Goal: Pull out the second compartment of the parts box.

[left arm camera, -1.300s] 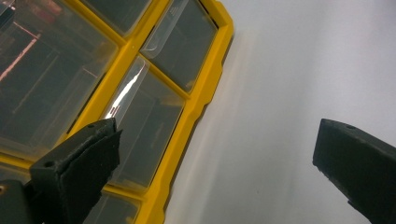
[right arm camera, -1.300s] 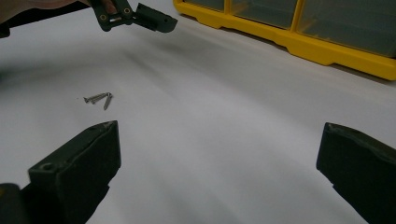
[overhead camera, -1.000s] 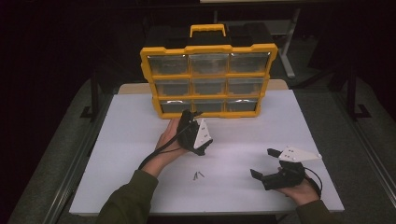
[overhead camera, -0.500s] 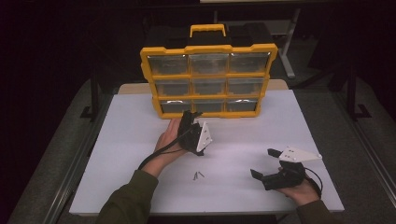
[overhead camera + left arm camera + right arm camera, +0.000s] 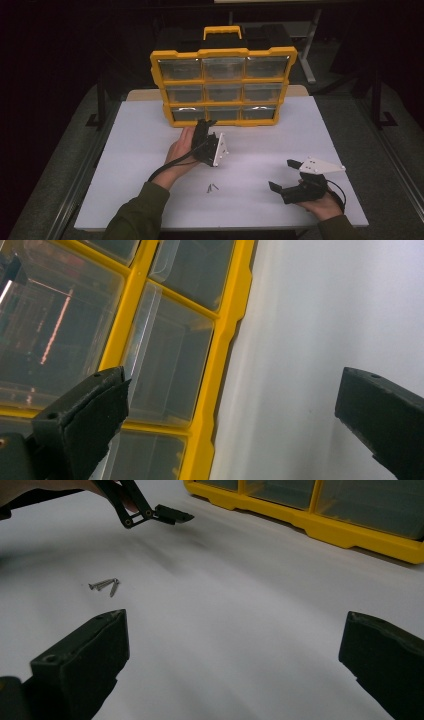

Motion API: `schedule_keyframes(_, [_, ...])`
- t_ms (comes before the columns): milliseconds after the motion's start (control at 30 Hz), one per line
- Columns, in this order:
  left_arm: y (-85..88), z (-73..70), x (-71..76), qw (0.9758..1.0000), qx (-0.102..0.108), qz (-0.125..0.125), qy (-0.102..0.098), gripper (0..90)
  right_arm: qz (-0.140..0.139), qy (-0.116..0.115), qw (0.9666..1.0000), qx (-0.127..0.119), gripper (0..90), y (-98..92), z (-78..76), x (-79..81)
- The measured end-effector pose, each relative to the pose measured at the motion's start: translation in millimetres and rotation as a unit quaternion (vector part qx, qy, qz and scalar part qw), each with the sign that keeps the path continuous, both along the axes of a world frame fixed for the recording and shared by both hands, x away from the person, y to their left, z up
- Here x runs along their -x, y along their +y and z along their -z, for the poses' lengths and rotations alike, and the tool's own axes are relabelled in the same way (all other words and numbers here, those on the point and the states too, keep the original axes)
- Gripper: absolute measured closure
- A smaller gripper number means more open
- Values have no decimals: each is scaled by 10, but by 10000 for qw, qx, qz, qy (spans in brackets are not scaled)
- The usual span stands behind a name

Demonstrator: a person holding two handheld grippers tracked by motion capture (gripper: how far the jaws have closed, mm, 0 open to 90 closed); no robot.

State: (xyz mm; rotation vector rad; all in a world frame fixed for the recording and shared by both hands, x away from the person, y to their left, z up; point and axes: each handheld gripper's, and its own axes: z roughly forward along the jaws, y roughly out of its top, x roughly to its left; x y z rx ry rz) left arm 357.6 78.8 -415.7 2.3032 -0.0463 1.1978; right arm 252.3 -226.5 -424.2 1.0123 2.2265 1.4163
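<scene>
A yellow organizer [image 5: 223,85] with clear drawers stands upright at the back of the white table [image 5: 310,125]. My left gripper [image 5: 204,125] is turned on its side just in front of the organizer's bottom row, open and empty. In the left gripper view its jaws frame a bottom drawer [image 5: 167,375] and the yellow frame [image 5: 220,370]. Two small screws [image 5: 212,188] lie loose on the table between my hands. My right gripper [image 5: 283,174] rests low at the front right, open and empty. In the right gripper view the screws [image 5: 104,585] lie ahead to the left.
The organizer's black top has a yellow carry handle [image 5: 222,31]. The table's front edge [image 5: 225,227] runs just under my forearms. Dark floor and metal frames surround the table. My left gripper [image 5: 165,514] appears at the top left of the right gripper view.
</scene>
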Motion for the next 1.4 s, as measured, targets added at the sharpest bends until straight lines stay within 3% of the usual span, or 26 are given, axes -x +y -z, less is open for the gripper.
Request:
schedule_keyframes(300, [-6, 14, 12, 9994, -251, -29, -229, 3, 2, 3, 10000, 0, 0, 1, 1, 1])
schedule_keyframes(533, [-22, 52, 25, 9976, -485, -22, -484, 3, 2, 9, 10000, 0, 0, 0, 0, 2])
schedule_keyframes(700, [-37, 80, 30, 9947, -745, -46, -709, 4, 1, 14, 10000, -2, 0, 0, 1, 2])
schedule_keyframes(1067, [-44, 116, 29, 9907, -966, -97, -955, 4, 7, 23, 10000, -1, 0, -1, 2, 3])
schedule_keyframes(1100, [-42, 106, 34, 9892, -1093, -102, -969, 3, 6, 27, 10000, -1, 0, -1, 3, 3])
schedule_keyframes(1400, [-52, 132, 45, 9842, -1315, -101, -1183, 4, 8, 29, 10000, -3, 0, -1, 2, 5])
